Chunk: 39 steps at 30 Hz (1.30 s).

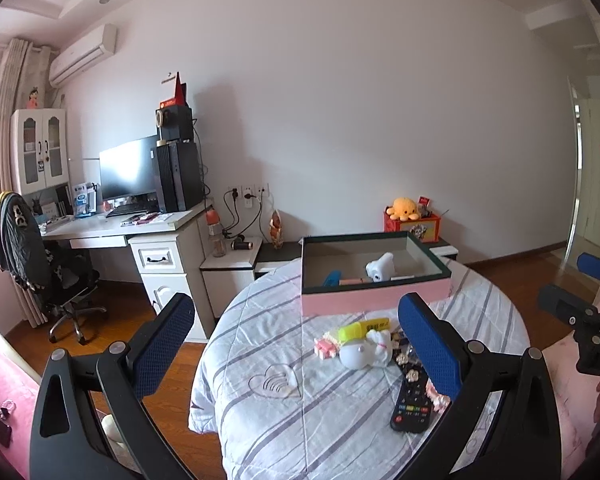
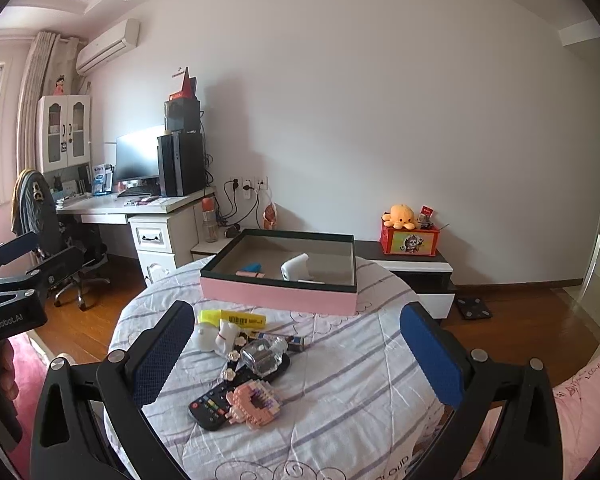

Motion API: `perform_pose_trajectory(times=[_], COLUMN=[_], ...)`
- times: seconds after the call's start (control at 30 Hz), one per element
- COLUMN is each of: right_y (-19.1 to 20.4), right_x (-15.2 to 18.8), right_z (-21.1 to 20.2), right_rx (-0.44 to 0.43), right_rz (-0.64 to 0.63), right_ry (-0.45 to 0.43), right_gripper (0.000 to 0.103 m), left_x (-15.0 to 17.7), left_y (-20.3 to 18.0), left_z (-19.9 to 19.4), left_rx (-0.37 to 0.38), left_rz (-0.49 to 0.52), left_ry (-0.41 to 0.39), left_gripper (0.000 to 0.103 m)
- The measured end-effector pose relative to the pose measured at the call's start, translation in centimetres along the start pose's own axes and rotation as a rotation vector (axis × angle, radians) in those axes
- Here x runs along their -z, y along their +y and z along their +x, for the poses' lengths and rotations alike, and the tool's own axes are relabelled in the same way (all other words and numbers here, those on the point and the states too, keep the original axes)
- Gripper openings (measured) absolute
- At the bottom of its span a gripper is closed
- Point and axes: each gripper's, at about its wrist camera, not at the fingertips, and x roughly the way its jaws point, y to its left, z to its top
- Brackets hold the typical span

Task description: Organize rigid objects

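Your left hand-held gripper [image 1: 296, 344] hangs with its jaws spread wide and nothing between them, and just ahead of it lies the cluster on the striped quilt [image 1: 260, 420]: the pink block piece [image 1: 325, 347], the yellow highlighter [image 1: 364, 328] and the white figurine [image 1: 366, 350]. The black remote control [image 1: 412, 404] comes next, by that gripper's right finger, its long axis running away from you, slightly tilted. Your right hand-held gripper [image 2: 296, 344] is equally open and empty, and its view shows the remote angled across (with the pink brick model [image 2: 254, 404] resting on it). The pink box [image 1: 376, 272] sits beyond everything, so each pick likely travels forward; the left looks nearer the figurine.
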Motion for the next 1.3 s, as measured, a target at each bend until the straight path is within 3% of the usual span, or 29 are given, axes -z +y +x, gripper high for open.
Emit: perform_pose_trajectory(times=[0.23, 0.5, 0.7, 0.87, 1.0, 1.07, 1.1, 1.13, 1.3], right_y=[0.3, 1.2, 1.5, 1.5, 1.0, 1.0, 1.0, 0.8, -0.2], right_x=[1.6, 6.6, 9.8, 10.4, 10.7, 10.9, 10.9, 10.9, 10.7], right_z=[1.2, 6.5, 10.3, 11.8, 12.8, 13.2, 13.2, 13.1, 12.8], right_rx=[-0.001, -0.011, -0.082, -0.111, -0.141, -0.166, -0.181, -0.193, -0.174], right_rz=[-0.014, 0.001, 0.048, 0.075, 0.087, 0.080, 0.083, 0.083, 0.065], right_ry=[0.059, 0.226, 0.331, 0.348, 0.374, 0.383, 0.382, 0.375, 0.374], right_gripper=[0.103, 0.103, 0.103, 0.101, 0.092, 0.082, 0.076, 0.063, 0.063], left_x=[1.1, 3.8, 5.9, 6.7, 6.9, 7.1, 7.1, 7.2, 7.6], left_y=[-0.3, -1.2, -2.0, -1.9, -1.8, -1.8, -1.9, -2.1, -2.9], left_z=[0.9, 3.4, 5.2, 6.4, 7.0, 7.4, 7.6, 7.8, 8.8], left_rx=[0.022, 0.056, 0.063, 0.061, 0.062, 0.068, 0.071, 0.077, 0.093], left_rz=[0.011, 0.026, 0.067, 0.070, 0.070, 0.068, 0.068, 0.068, 0.077], left_ry=[0.045, 0.149, 0.227, 0.263, 0.278, 0.290, 0.296, 0.304, 0.330], left_gripper=[0.103, 0.103, 0.103, 0.103, 0.103, 0.103, 0.103, 0.103, 0.103])
